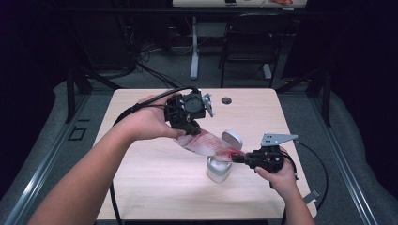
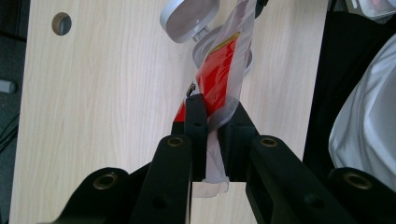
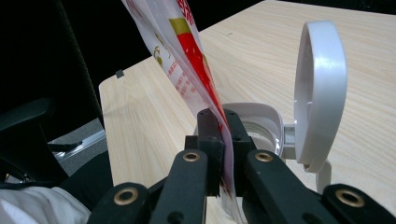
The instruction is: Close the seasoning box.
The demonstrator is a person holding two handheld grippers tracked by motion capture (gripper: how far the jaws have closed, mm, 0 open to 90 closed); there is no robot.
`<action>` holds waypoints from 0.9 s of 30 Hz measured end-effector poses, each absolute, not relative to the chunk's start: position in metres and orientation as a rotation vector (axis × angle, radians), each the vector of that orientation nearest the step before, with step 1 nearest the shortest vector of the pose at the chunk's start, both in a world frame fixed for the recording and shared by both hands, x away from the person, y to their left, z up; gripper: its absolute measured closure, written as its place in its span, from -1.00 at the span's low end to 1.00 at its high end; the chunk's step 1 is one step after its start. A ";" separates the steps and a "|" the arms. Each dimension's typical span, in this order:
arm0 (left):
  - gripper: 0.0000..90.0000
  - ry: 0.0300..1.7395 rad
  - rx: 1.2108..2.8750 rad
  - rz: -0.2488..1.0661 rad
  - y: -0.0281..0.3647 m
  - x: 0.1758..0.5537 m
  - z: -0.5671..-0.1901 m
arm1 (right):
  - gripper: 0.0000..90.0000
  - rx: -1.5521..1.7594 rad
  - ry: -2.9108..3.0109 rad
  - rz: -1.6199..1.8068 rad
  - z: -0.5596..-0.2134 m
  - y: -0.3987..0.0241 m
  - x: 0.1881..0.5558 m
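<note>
A red, white and clear plastic pouch (image 1: 206, 144) is stretched between both grippers above the table. My left gripper (image 1: 188, 125) is shut on its upper end, and the left gripper view has the pouch (image 2: 219, 84) running away from the jaws. My right gripper (image 1: 238, 158) is shut on its lower end, with the pouch (image 3: 187, 60) rising from the jaws in the right gripper view. Under the lower end stands a white container (image 1: 218, 168) with its hinged lid (image 1: 232, 138) flipped open. The container's mouth (image 3: 261, 127) lies just behind the right jaws, the lid (image 3: 322, 93) upright beside it.
The light wooden table (image 1: 141, 178) has a cable hole (image 1: 226, 100) near its far edge. A black chair (image 1: 248, 42) and a desk leg (image 1: 194, 47) stand on the floor beyond the table. Cables trail from both grippers.
</note>
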State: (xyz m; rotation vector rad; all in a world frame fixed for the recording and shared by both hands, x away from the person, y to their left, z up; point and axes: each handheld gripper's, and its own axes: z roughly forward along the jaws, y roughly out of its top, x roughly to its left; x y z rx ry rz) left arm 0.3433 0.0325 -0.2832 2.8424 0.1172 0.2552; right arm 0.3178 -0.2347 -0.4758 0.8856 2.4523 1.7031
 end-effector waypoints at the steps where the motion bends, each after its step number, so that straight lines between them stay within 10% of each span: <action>1: 0.84 0.116 2.843 0.256 0.032 0.343 -0.283 | 0.97 0.886 2.452 1.704 -0.476 -0.235 0.318; 27: 0.84 0.119 2.834 0.253 0.033 0.343 -0.283 | 0.97 0.882 2.453 1.702 -0.474 -0.236 0.318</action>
